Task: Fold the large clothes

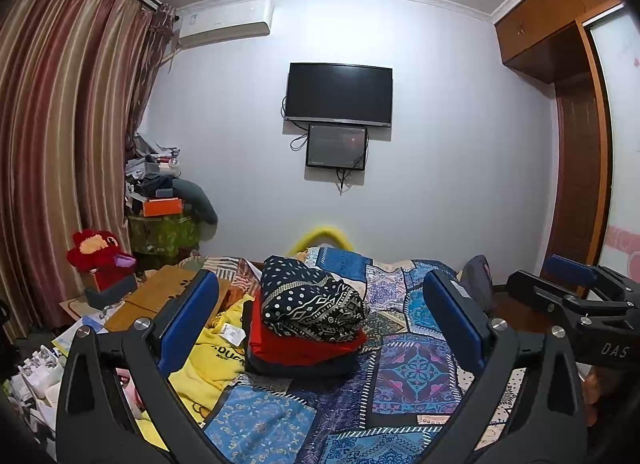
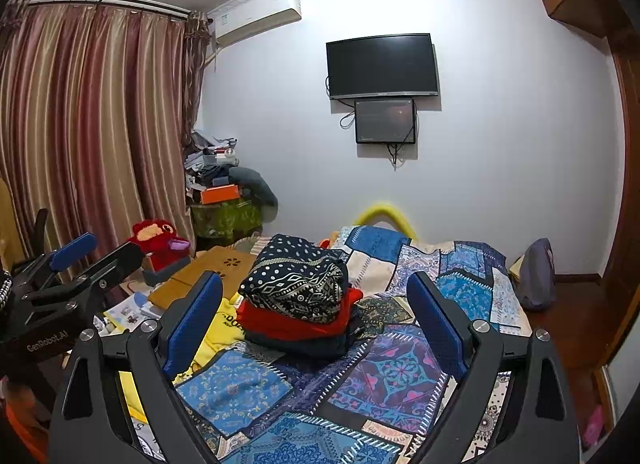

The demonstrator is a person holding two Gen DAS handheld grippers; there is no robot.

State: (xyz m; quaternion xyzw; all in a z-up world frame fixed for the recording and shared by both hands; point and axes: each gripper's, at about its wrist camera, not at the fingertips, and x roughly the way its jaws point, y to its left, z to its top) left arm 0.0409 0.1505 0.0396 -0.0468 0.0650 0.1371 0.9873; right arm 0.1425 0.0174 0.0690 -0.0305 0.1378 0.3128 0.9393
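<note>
A stack of folded clothes sits on the bed: a navy patterned garment (image 1: 312, 304) on top, a red one (image 1: 304, 346) under it, a dark one at the bottom. The same stack shows in the right wrist view (image 2: 298, 288). A yellow garment (image 1: 208, 360) lies unfolded to the left of the stack, also seen in the right wrist view (image 2: 226, 324). My left gripper (image 1: 320, 324) is open and empty, held above the bed before the stack. My right gripper (image 2: 316, 314) is open and empty, beside the left one.
The bed has a blue patchwork cover (image 1: 412, 376). A wooden board (image 1: 160, 296) and a red plush toy (image 1: 100, 260) lie at the left. Papers and clutter (image 1: 36, 372) lie low left. A wardrobe (image 1: 576, 144) stands right. Curtains (image 1: 60, 144) hang left.
</note>
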